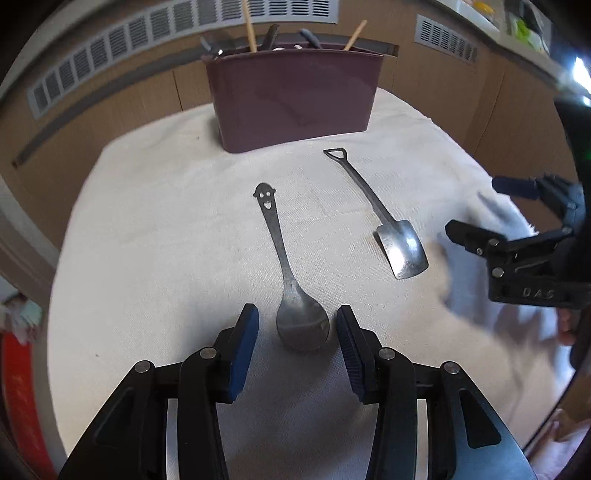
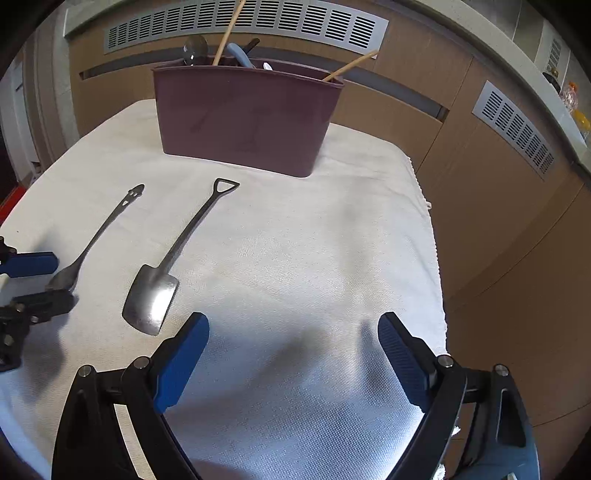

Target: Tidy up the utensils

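On the white cloth-covered table (image 2: 295, 236), a maroon utensil caddy (image 1: 291, 99) stands at the far edge, already holding chopsticks (image 2: 229, 31) and several dark-handled pieces, while two metal spoons lie loose on the cloth nearer the grippers. The step in hand looks like the pickup of the smiley-face spoon (image 1: 291, 280): the left gripper (image 1: 297, 343) hangs low over the cloth, tilted forward, with its blue pads spread to either side of the bowl and not touching it, so the jaws stand apart with nothing held. The next move seemingly calls for closing across the bowl or sliding forward to the narrow handle, since the flat metal on soft cloth gives little to pinch, then lifting it toward the caddy. The right gripper (image 2: 293, 354) waits wide apart and empty above bare cloth, just right of the shovel-shaped spoon (image 2: 162, 280), whose triangular handle loop points at the caddy.
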### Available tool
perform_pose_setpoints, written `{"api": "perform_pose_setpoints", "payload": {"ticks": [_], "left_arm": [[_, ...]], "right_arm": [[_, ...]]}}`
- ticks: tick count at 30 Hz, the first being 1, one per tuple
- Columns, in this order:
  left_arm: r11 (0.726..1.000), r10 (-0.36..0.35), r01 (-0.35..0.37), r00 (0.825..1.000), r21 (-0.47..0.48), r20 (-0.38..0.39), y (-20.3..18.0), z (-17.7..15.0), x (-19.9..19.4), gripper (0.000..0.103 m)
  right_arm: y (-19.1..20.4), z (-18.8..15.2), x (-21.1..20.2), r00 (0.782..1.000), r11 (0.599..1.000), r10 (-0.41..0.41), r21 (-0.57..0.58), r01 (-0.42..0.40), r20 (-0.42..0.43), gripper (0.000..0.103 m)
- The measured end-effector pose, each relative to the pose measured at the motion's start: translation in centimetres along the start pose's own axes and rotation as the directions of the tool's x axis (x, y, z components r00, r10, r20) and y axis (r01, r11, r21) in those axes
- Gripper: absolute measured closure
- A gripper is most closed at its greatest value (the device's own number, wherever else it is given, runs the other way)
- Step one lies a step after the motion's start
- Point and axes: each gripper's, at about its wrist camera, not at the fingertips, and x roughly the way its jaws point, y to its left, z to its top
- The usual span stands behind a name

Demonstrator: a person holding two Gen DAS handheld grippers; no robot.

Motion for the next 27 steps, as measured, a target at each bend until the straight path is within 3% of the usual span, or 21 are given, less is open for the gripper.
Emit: {"api": "perform_pose_setpoints", "payload": {"ticks": [2,4,7,12,18,20,22,25,27], "left_arm": [[1.000,-0.005,0.005,1.000,0.013,0.010,-0.3,0.0,0.0,0.073],[1.000,0.002,-0.002,1.000,0.005,0.019,0.1,0.2,-0.5,0.074],[1.000,0.021,-0.020,0.996,-0.017,0.091,1.5,1.0,-2.6,0.074],[0.996,0.038,-0.020,0.977,-0.088,0.212,4.8,3.0,-6.7,0.074],[0.991,0.048,-0.012,0.962,-0.135,0.267,7.4,4.4,-8.3,0.074],[0.990,0.045,-0.008,0.964,-0.142,0.263,7.8,4.6,-7.9,0.074],[0.989,0.042,-0.003,0.963,-0.147,0.266,7.8,4.7,-7.6,0.074],[0.988,0.037,0.005,0.962,-0.153,0.269,8.0,4.7,-7.7,0.074],[0.987,0.031,0.013,0.963,-0.161,0.269,8.2,4.7,-7.7,0.074]], "right_arm": [[-0.2,-0.1,0.1,1.000,1.000,0.007,0.011,-0.007,-0.002,0.013],[-0.3,-0.2,-0.1,1.000,1.000,0.019,0.025,-0.019,0.007,0.013],[-0.2,-0.2,-1.1,0.997,0.997,0.070,0.038,-0.071,0.043,0.013],[1.3,0.5,-1.7,0.972,0.971,0.227,0.059,-0.230,0.057,0.013],[3.0,2.6,-0.2,0.974,0.974,0.222,0.038,-0.224,0.051,0.014],[3.3,3.9,0.8,0.975,0.975,0.219,0.031,-0.220,0.037,0.026],[3.6,5.3,2.4,0.967,0.966,0.254,0.049,-0.254,-0.009,0.055],[4.4,6.8,4.5,0.950,0.951,0.304,0.074,-0.299,-0.067,0.066],[5.4,7.5,5.1,0.963,0.966,0.258,0.042,-0.255,-0.082,0.071]]}}
